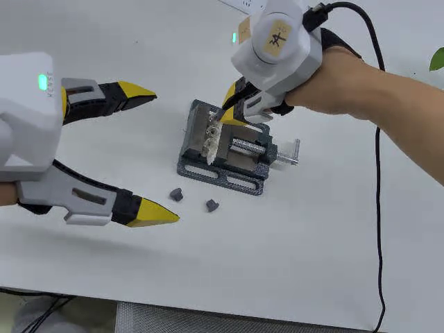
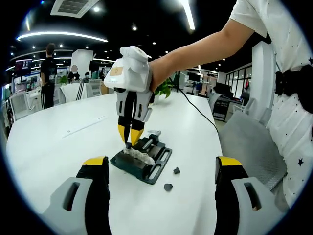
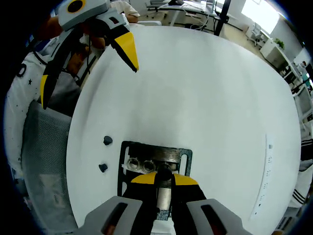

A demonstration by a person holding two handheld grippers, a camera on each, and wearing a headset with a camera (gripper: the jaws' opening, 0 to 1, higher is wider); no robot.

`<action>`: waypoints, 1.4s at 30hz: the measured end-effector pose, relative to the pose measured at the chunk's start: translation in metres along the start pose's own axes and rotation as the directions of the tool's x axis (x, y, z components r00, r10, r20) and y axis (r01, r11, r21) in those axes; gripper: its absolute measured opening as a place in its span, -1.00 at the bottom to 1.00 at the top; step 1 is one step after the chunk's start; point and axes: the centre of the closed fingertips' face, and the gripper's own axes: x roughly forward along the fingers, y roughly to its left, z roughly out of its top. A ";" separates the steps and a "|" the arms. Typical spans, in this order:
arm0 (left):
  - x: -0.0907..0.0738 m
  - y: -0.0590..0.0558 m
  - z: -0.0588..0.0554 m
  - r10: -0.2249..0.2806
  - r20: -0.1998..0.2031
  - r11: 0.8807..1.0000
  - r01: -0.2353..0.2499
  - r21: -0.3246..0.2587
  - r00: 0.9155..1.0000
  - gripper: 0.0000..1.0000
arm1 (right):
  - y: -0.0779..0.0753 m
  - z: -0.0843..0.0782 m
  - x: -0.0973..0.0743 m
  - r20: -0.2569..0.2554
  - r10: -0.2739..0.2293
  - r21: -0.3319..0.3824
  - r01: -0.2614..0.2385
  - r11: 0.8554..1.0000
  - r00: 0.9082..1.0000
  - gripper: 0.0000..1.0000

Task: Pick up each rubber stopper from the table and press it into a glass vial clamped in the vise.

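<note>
Step in hand, by judgement: pressing of a stopper into a vial. Right claw [image 3: 165,176] is standing tips-down over the vise [image 1: 239,177], jaws drawn nearly together and seemingly pinching a dark stopper [image 2: 128,145] at the mouth of the end vial. Neighbouring vials [image 3: 146,165] are sitting open in the vise. Left claw [image 1: 165,155] is hanging wide open and empty, off to the side. First loose stopper [image 1: 177,195] and second loose stopper [image 1: 211,205] are lying on the white counter [image 1: 312,263], just beside the vise base. Next move is likely calling for a straight downward push, then a release and a reach for a loose stopper.
</note>
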 end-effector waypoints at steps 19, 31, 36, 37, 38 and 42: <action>0.001 0.000 0.001 0.002 0.013 1.000 -0.002 -0.009 1.000 0.75 | -0.002 0.002 0.003 -0.064 0.004 -0.004 -0.004 1.000 0.998 -0.91; 0.002 -0.001 0.001 -0.002 0.010 1.000 0.002 -0.011 1.000 0.72 | -0.001 0.002 0.005 -0.077 0.017 0.029 -0.015 0.999 0.997 -0.91; 0.002 -0.001 0.001 -0.003 0.014 1.000 0.004 -0.016 1.000 0.72 | -0.002 0.002 0.006 -0.082 0.022 0.045 -0.018 0.999 0.996 -0.91; 0.002 -0.001 0.001 -0.004 0.015 1.000 0.004 -0.017 1.000 0.72 | -0.002 0.003 0.005 -0.081 0.022 0.044 -0.019 0.999 0.996 -0.91; 0.003 -0.002 0.001 -0.005 0.015 1.000 0.005 -0.016 1.000 0.72 | -0.001 0.002 0.005 -0.080 0.022 0.044 -0.019 0.999 0.997 -0.90; 0.003 -0.003 0.001 -0.009 0.010 1.000 0.009 -0.011 1.000 0.72 | -0.002 0.002 0.003 -0.067 0.025 0.044 -0.022 0.999 0.997 -0.88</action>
